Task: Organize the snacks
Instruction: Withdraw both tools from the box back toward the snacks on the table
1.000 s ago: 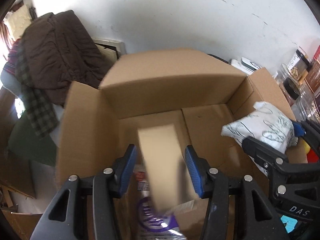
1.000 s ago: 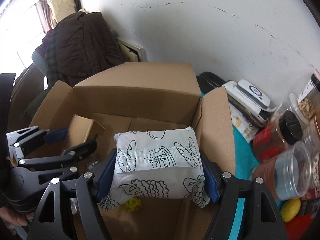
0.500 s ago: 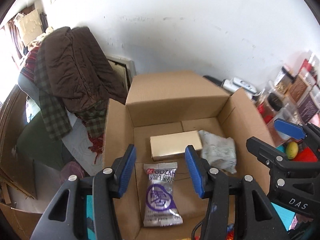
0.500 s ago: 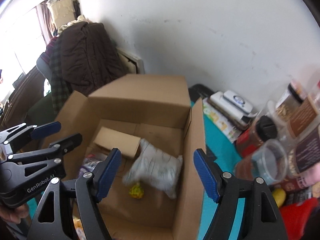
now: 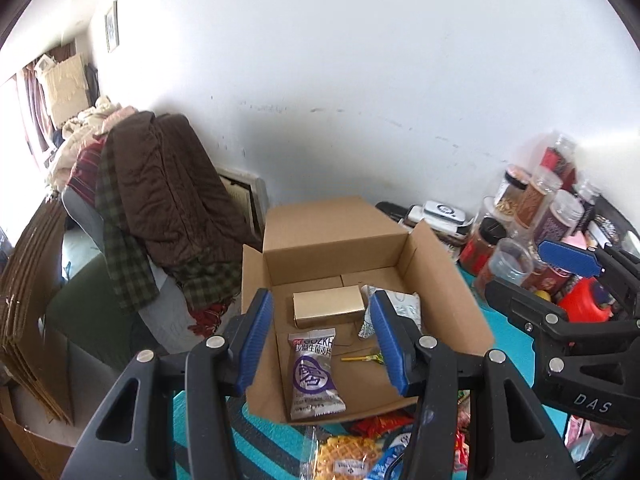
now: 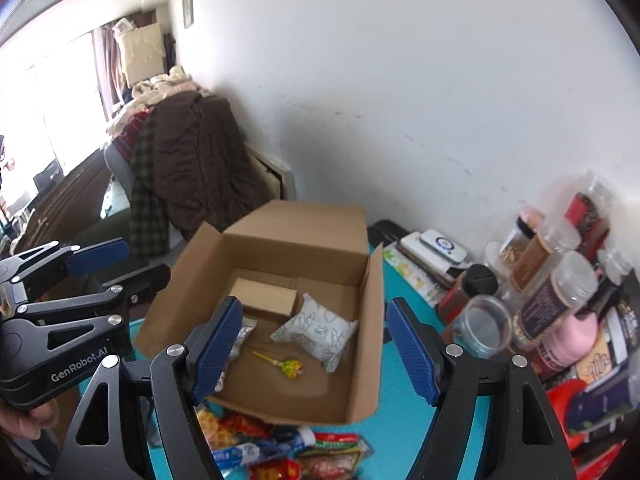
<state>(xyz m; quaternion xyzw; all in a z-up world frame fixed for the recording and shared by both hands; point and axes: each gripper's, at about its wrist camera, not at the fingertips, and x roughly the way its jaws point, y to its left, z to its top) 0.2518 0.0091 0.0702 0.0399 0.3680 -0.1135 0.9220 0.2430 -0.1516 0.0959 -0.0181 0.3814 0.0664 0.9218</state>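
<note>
An open cardboard box (image 5: 440, 280) (image 6: 368, 320) stands on a teal cloth. Inside it lie a small tan carton (image 5: 328, 310) (image 6: 266, 300), a white patterned pouch (image 5: 404, 308) (image 6: 320, 330), a silver and purple packet (image 5: 314, 372) and a yellow lollipop (image 5: 366, 358) (image 6: 286, 366). My left gripper (image 5: 320, 298) hangs open above the box's near left part with nothing between its blue pads. My right gripper (image 6: 314, 306) is open wider, above the box's near edge, also empty. Each gripper shows at the side of the other's view.
Loose snack packets (image 5: 352, 452) (image 6: 300, 452) lie on the cloth in front of the box. Several jars and bottles (image 5: 532, 216) (image 6: 552, 280) crowd the right side by the wall. A chair draped with a brown coat (image 5: 168, 200) stands to the left.
The left gripper let go of the tan carton and the right let go of the white pouch; both now lie in the box. Both grippers rose and drew back from the box.
</note>
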